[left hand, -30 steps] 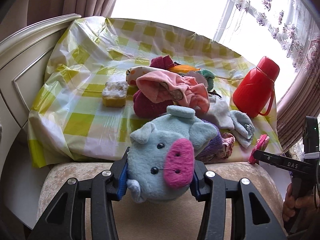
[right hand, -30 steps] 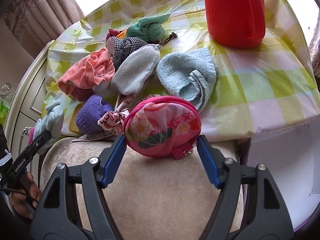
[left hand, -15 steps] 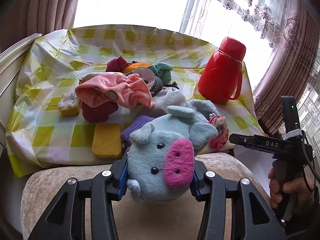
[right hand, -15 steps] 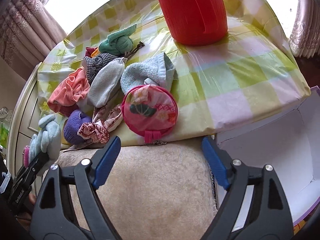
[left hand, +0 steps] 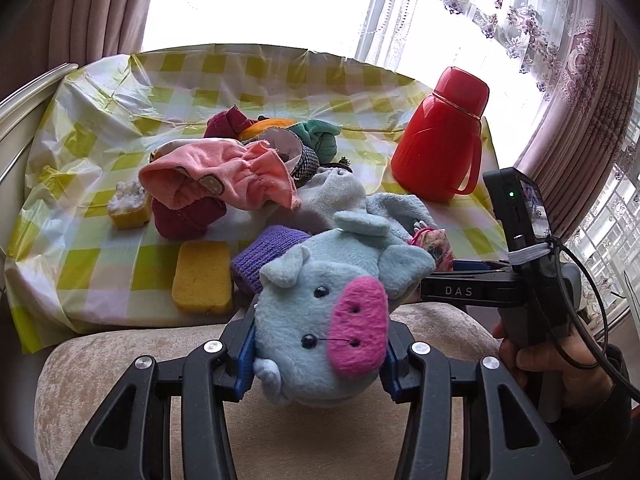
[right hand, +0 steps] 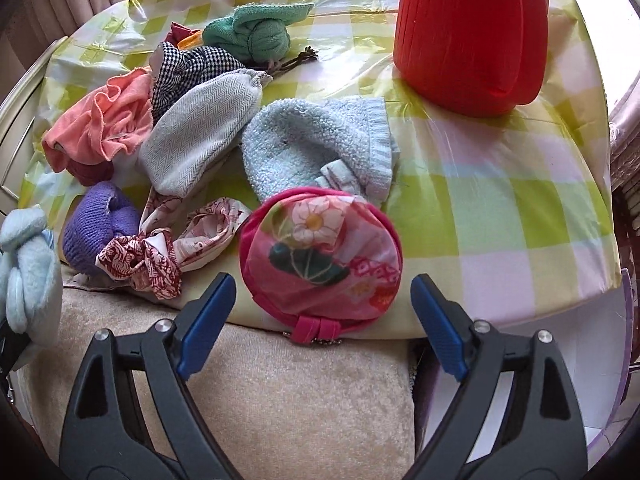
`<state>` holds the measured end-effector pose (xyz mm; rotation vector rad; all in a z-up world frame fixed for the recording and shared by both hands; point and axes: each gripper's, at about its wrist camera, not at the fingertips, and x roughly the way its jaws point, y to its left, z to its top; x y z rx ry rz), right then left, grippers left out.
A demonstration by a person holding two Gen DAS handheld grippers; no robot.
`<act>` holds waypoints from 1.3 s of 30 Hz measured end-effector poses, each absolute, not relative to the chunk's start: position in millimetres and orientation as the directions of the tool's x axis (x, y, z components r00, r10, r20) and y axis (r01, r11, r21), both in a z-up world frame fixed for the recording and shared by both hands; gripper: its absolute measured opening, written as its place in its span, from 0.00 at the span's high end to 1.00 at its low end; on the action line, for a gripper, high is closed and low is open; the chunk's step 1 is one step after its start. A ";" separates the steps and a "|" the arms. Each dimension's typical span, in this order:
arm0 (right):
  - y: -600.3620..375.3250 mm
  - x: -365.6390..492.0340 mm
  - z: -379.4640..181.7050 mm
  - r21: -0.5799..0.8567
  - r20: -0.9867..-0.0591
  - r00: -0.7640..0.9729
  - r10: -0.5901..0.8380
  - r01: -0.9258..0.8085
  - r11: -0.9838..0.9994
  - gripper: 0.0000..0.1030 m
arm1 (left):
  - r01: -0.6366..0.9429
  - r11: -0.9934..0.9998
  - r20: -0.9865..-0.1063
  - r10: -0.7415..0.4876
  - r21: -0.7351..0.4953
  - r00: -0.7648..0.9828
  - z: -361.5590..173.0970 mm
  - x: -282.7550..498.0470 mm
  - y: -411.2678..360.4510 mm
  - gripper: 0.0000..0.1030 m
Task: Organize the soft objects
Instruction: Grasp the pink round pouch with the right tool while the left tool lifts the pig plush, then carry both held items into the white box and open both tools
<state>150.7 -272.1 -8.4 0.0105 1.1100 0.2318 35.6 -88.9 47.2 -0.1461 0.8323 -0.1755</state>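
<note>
Plush blue pig (left hand: 324,320) with a pink snout, squeezed tight between the blue pads of the left tool (left hand: 320,354), held just off the near edge of the bench (left hand: 100,264) and above a beige cushion (left hand: 132,364). Also peeking in at the far left of the right wrist view (right hand: 28,280).

Right tool (right hand: 323,318) spread wide, nothing between the pads, hovering over the same cushion with a round pink floral pouch (right hand: 320,260) sitting right ahead of the gap at the bench edge. Seen from the left wrist view too, off to the right in a hand (left hand: 560,364); can't tell the spread from that angle.

Rest of the soft pile on the yellow-checked plastic cover: light blue terry cloth (right hand: 316,144) touching the pouch's far side, grey herringbone bag (right hand: 200,140), black-and-white checked fabric (right hand: 188,68), salmon pink cloth (left hand: 220,176), knotted green towel (right hand: 252,36), purple knit piece (right hand: 96,228), red-and-white patterned scrap (right hand: 160,256). Two yellow sponges (left hand: 202,276) toward the left side. Red plastic jug (left hand: 440,144) standing upright at the far right of the bench, apart from the pile.
</note>
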 end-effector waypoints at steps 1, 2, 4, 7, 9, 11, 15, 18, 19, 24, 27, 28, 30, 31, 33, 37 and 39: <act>-274.8 149.8 -7.9 0.131 -0.883 0.426 0.197 -0.178 0.975 0.27 | 0.101 0.975 -0.720 -0.215 -0.198 0.660 47.3 35.7 -90.4 0.52; -278.5 148.2 -6.2 0.139 -0.879 0.432 0.202 -0.175 0.975 0.27 | 0.107 0.974 -0.719 -0.218 -0.197 0.660 47.7 35.6 -92.4 0.52; -286.6 142.5 -0.4 0.156 -0.864 0.454 0.215 -0.165 0.974 0.27 | 0.123 0.974 -0.715 -0.225 -0.193 0.662 49.1 35.7 -97.7 0.52; -305.1 127.9 11.0 0.195 -0.837 0.490 0.242 -0.147 0.970 0.27 | 0.145 0.970 -0.711 -0.243 -0.197 0.660 51.0 36.9 -105.6 0.52; -322.5 115.5 17.7 0.206 -0.825 0.513 0.239 -0.121 0.971 0.27 | 0.168 0.966 -0.709 -0.257 -0.195 0.657 52.9 38.1 -114.4 0.52; -342.6 105.5 21.0 0.217 -0.819 0.526 0.230 -0.087 0.972 0.27 | 0.199 0.961 -0.705 -0.278 -0.195 0.652 55.1 39.5 -125.0 0.52; -381.2 88.5 24.2 0.216 -0.823 0.536 0.188 -0.011 0.976 0.27 | 0.282 0.939 -0.700 -0.335 -0.195 0.631 59.1 45.4 -155.6 0.52; -408.7 80.0 26.1 0.204 -0.830 0.538 0.150 0.042 0.978 0.26 | 0.355 0.913 -0.700 -0.387 -0.200 0.601 60.9 50.5 -184.9 0.52; -418.1 77.4 26.6 0.200 -0.832 0.538 0.136 0.064 0.978 0.26 | 0.381 0.903 -0.699 -0.403 -0.198 0.591 61.8 51.6 -195.7 0.52; -464.6 62.3 26.6 0.194 -0.841 0.536 0.075 0.168 0.967 0.26 | 0.513 0.837 -0.690 -0.486 -0.190 0.536 66.6 54.7 -254.9 0.52; -485.5 54.6 27.3 0.185 -0.844 0.536 0.038 0.225 0.957 0.24 | 0.583 0.785 -0.691 -0.540 -0.209 0.479 64.4 57.7 -286.1 0.43; -491.7 52.6 27.5 0.178 -0.845 0.534 0.021 0.245 0.953 0.22 | 0.593 0.775 -0.694 -0.550 -0.217 0.465 62.4 59.3 -293.4 0.35; -501.2 48.5 27.5 0.173 -0.841 0.541 -0.005 0.277 0.945 0.18 | 0.587 0.779 -0.698 -0.547 -0.222 0.461 58.8 61.5 -299.5 0.28; -504.8 46.4 27.3 0.169 -0.837 0.547 -0.019 0.291 0.942 0.15 | 0.582 0.781 -0.703 -0.544 -0.226 0.458 57.5 62.5 -300.0 0.28; -508.1 45.1 26.1 0.147 -0.827 0.559 -0.051 0.305 0.941 0.14 | 0.567 0.792 -0.708 -0.533 -0.226 0.463 56.5 63.6 -296.3 0.28; -507.0 46.6 23.6 0.125 -0.798 0.600 -0.056 0.256 0.959 0.13 | 0.519 0.823 -0.706 -0.508 -0.230 0.493 57.8 65.1 -284.7 0.28; -504.8 47.0 23.3 0.127 -0.787 0.616 -0.035 0.219 0.967 0.13 | 0.497 0.836 -0.699 -0.499 -0.233 0.512 57.7 64.3 -277.5 0.26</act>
